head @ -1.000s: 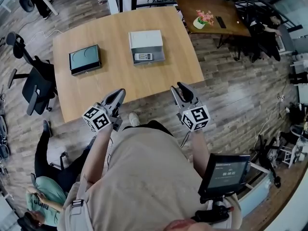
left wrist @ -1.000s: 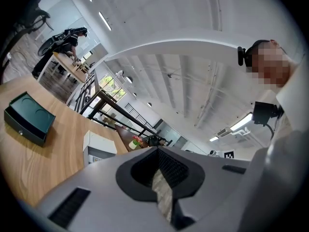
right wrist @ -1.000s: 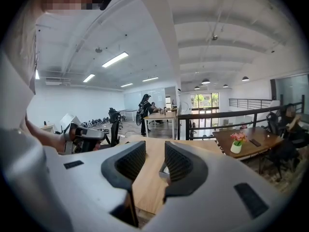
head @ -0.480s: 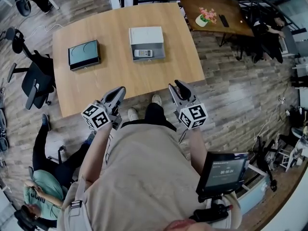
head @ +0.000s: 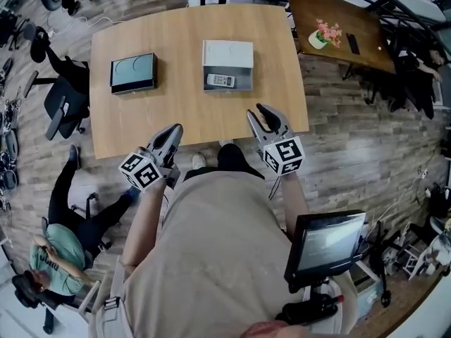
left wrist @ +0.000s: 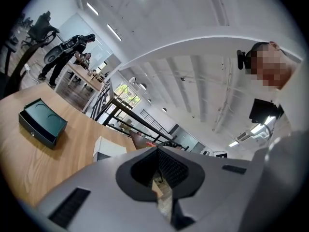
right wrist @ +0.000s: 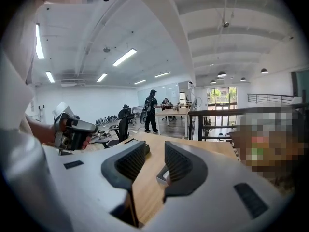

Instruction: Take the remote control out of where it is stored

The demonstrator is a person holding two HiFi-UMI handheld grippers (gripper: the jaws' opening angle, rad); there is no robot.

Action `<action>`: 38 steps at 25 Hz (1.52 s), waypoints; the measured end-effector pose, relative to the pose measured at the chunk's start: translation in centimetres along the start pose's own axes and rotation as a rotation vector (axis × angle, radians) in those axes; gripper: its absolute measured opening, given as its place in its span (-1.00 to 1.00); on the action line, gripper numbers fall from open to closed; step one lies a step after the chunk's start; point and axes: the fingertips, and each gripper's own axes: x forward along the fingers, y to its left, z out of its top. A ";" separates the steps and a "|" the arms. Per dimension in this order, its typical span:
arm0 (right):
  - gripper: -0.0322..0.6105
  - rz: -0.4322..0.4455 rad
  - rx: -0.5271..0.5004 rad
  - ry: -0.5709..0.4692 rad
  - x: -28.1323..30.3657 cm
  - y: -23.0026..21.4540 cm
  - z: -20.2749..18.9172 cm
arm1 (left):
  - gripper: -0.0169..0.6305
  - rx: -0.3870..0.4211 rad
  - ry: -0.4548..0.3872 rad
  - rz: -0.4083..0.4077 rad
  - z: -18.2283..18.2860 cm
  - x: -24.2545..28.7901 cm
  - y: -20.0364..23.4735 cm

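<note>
The remote control (head: 220,81) lies inside an open grey box (head: 227,53) at the middle of the far side of the wooden table (head: 190,115). A dark closed box (head: 132,73) stands to its left. Both grippers hover at the table's near edge, well short of the grey box. My left gripper (head: 176,128) is shut and empty, its jaws meeting in the left gripper view (left wrist: 157,153). My right gripper (head: 258,109) reaches just over the near edge. Its jaws (right wrist: 155,151) stand close together with only a narrow slit and nothing between them. The grey box (right wrist: 163,174) shows through that slit.
A black office chair (head: 60,108) stands left of the table. A person (head: 63,255) sits on the floor at lower left. A darker table (head: 366,48) holds a flower pot (head: 323,34) at upper right. A screen (head: 328,243) hangs at my right side.
Both grippers have come closer to the table. The right one moved farther and now reaches over the near edge. Both jaws stayed as they were.
</note>
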 end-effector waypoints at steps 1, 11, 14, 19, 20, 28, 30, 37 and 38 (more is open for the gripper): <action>-0.54 0.009 -0.015 0.005 0.5 -0.9 0.1 | -0.93 0.001 -0.008 0.010 0.3 0.7 0.1; -0.54 0.107 -0.184 0.083 6.0 -8.4 0.0 | -0.93 0.010 -0.062 0.129 2.7 6.8 0.9; -0.54 0.144 -0.220 0.113 7.6 -10.0 -0.7 | -0.93 0.012 -0.080 0.157 2.7 8.3 1.5; -0.54 0.238 -0.256 0.202 10.3 -11.1 -2.7 | -0.93 0.012 -0.096 0.218 2.3 9.5 2.4; -0.54 0.254 -0.265 0.220 10.9 -11.2 -3.1 | -0.93 0.017 -0.097 0.230 2.2 9.6 2.6; -0.41 0.384 -0.329 0.370 15.0 -10.9 -7.9 | -0.93 0.045 -0.103 0.313 2.5 10.1 5.0; -0.40 0.395 -0.360 0.405 16.3 -11.0 -8.8 | -0.93 0.053 -0.094 0.322 2.7 10.4 5.8; -0.40 0.423 -0.434 0.511 19.9 -11.4 -12.9 | -0.93 0.091 -0.048 0.367 2.4 10.8 8.1; -0.40 0.429 -0.444 0.526 20.3 -11.3 -13.5 | -0.93 0.096 -0.043 0.377 2.3 10.7 8.2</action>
